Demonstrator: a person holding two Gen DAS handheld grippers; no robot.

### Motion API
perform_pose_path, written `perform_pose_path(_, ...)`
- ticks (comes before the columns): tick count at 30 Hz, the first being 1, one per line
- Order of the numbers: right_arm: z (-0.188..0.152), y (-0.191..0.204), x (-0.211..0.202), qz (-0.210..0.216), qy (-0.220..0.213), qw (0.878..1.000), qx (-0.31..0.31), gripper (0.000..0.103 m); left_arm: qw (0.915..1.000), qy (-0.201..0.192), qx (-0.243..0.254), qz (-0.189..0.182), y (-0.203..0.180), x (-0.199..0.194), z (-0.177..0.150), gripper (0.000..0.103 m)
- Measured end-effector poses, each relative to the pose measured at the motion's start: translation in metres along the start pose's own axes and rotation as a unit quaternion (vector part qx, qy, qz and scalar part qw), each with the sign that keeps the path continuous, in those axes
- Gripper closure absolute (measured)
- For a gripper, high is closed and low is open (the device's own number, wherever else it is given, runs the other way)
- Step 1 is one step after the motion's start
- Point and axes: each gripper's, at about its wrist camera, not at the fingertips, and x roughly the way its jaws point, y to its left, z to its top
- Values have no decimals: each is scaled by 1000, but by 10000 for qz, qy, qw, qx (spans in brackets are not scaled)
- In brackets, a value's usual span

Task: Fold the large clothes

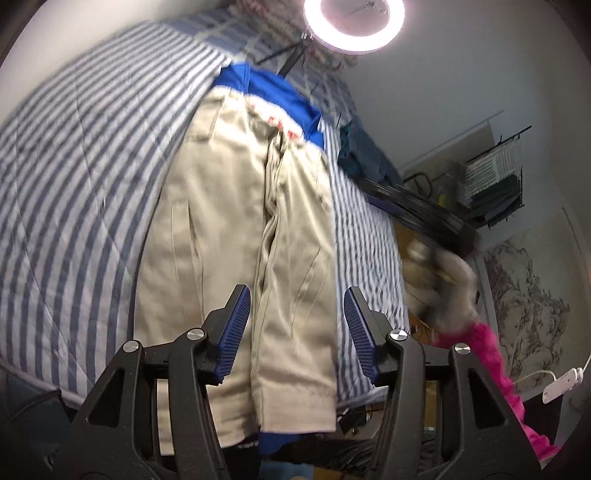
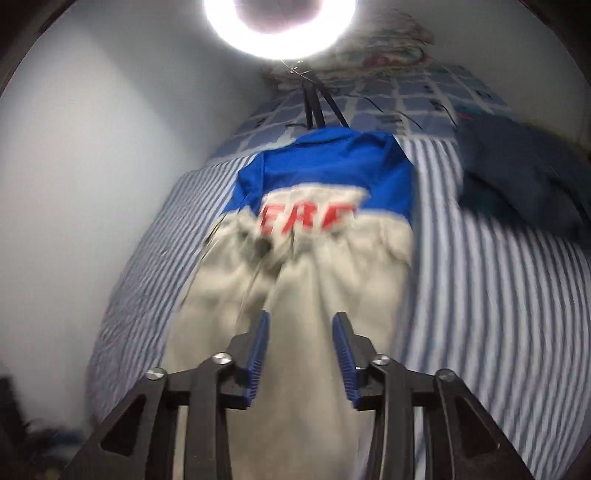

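Beige trousers [image 1: 236,229] lie lengthwise on a striped bed, their waist on a blue garment with red letters [image 1: 273,96]. Their leg hems hang over the near bed edge. My left gripper [image 1: 297,295] is open above the right leg near the hem, holding nothing. In the right wrist view the same trousers [image 2: 306,295] and blue garment [image 2: 325,166] show, blurred. My right gripper [image 2: 300,317] is open over the trousers, empty. In the left wrist view the right gripper appears as a blur [image 1: 439,273] at the right, beyond the bed.
The blue-and-white striped bedspread [image 1: 81,177] covers the bed. A ring light on a tripod [image 1: 352,26] stands at the far end. A dark blue garment [image 2: 524,177] lies at the right of the bed. A pink sleeve [image 1: 495,362], shelves and a power strip [image 1: 561,384] are at the right.
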Motion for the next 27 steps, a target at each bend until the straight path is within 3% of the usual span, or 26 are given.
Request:
perform_pose_path(5,-88,8,-58,92,258,9996,96,53,9992,370,78,84,12,16,-28,50)
perform_pose_path(8,-143,15,-69,144,500,9985,146,44,9981,618,26,25,20,27,-45,50)
perform_pose_path(10,-175,16,-65,196,709,9969,293,36,9970,770,-34,-44,26,35,-56,50)
perform_pose_path(14,-228,15,-43,423,1291,9882,705,35,9939,1075,-203,-160,34,56,-76,50)
perform_pose_path(18,-255,17,-21,734,1668,9790,911,35,9926,1144,-375,-132,43,72,-90,50)
perform_pose_path(20,-263,18,-18,919,1736,9752,1018,36,9935,1079,-334,-171,43,74,-93,58)
perform_pose_path(22,-266,18,-13,1077,1778,9724,1063,44,9926,1164,-261,-239,39,79,-99,90)
perform_pose_path(25,-263,20,-14,1080,1761,9740,934,67,9935,1116,-19,-214,26,81,-107,95)
perform_pose_path(27,-256,19,-25,1037,1666,9764,898,83,9929,1118,-42,-412,15,81,-113,96)
